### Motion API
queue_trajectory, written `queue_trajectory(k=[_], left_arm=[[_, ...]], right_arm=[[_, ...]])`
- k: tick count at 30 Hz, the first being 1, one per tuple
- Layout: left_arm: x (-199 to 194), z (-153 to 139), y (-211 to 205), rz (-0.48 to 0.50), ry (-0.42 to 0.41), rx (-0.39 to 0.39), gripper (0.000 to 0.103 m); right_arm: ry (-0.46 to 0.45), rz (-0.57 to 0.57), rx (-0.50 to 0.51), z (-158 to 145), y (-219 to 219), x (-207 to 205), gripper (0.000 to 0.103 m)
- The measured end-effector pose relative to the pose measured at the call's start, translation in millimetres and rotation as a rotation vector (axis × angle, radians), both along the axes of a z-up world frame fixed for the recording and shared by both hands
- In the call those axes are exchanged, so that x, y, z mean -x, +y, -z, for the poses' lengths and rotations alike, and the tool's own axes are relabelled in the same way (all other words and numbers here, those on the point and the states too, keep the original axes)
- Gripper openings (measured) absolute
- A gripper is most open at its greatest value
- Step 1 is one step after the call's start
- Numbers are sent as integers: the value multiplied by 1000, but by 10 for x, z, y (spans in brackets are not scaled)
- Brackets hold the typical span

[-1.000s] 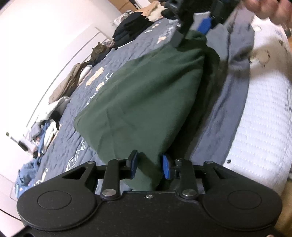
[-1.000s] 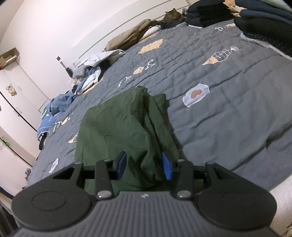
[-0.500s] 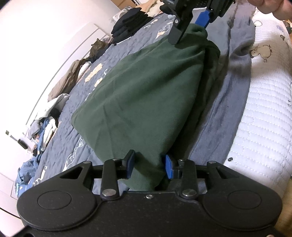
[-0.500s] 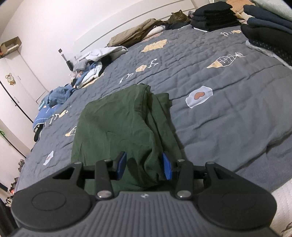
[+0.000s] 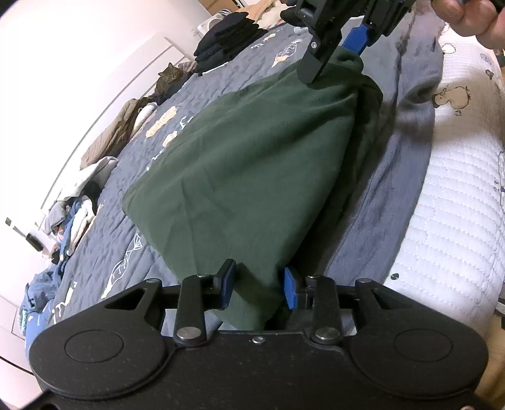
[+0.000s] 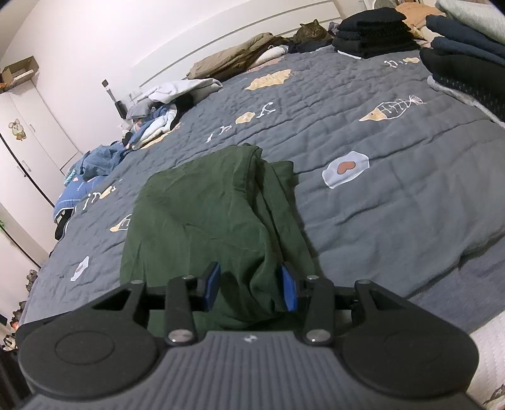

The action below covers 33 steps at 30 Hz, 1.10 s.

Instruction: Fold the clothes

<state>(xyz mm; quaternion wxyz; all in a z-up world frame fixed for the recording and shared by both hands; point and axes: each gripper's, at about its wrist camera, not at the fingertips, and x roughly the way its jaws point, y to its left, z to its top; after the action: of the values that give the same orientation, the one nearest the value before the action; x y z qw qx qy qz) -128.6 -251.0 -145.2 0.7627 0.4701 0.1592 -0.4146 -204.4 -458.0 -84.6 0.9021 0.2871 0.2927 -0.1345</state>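
The jaws of the left gripper (image 5: 259, 287) are clamped on a bunched corner of a dark green garment (image 5: 252, 176), and those of the right gripper (image 6: 251, 290) are likewise closed on a gathered fold of the same cloth at its other near corner. The garment is seen doubled over and stretched between the two grippers along the near edge of a bed, over a grey quilt (image 6: 363, 202). Its surface is plain and matte, with soft creases; the far edge rests on the quilt, while the held corners are raised into ridges.

In the left wrist view the right gripper (image 5: 339, 47) is seen at the top, angled down onto the cloth, with a hand (image 5: 470, 19) gripping its handle. Both grippers are tilted downward toward the bed.

No brand or label is visible on the garment. The quilt is printed with fish skeletons, fried eggs and some white lettering that cannot be read. Folded dark clothes (image 6: 375, 28) are stacked at the far side, near a cat (image 6: 311, 30).
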Motion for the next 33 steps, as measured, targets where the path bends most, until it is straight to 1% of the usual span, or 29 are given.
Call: queue_trajectory(k=[5,9,11,12,14,15,16,17,18,21,23,26,28,30,32,33], left_arm=[[3,2,-12,0,-3,-3,33],[13,21,-21,-4,-12,-4,35],[25,34,-25,-3,-17,-8,36],[27,39,-28,-3,-18,-9,36],[21,49,-25,0,-16,-9,35],[20,46,-20,2,-13,-8,33],[21,40,-13,4,-10,-6,33],[23,34,-7,5,-7,-4,31],[19,14,4,6,-1,1,25],[-11,-77,64,9,31,12,15],[-62,-151,131,1,58,22,12],[-125,-225,220,-14,64,32,12],[-145,-222,244,-24,72,17,13],[-137,-113,228,-29,57,-45,18],[-111,32,203,-27,30,-98,19],[-98,63,199,-25,26,-111,19]], right_arm=[[4,1,3,5,2,2,41],[5,-6,10,2,13,-2,41],[2,-10,10,6,14,2,40],[0,-9,10,9,17,5,37],[4,-9,-10,21,-13,8,22],[3,-7,-24,27,-33,13,16],[-5,-2,-49,32,-51,22,14],[-14,5,-79,38,-78,35,13],[-20,9,-86,34,-89,46,11],[-37,21,-107,11,-108,84,9],[-50,24,-121,-26,-103,109,8],[-47,12,-110,-61,-66,122,7],[-42,11,-99,-53,-43,117,7],[-20,16,-49,-32,-36,84,7],[8,31,-34,35,-68,46,7],[24,36,-33,73,-89,25,7]])
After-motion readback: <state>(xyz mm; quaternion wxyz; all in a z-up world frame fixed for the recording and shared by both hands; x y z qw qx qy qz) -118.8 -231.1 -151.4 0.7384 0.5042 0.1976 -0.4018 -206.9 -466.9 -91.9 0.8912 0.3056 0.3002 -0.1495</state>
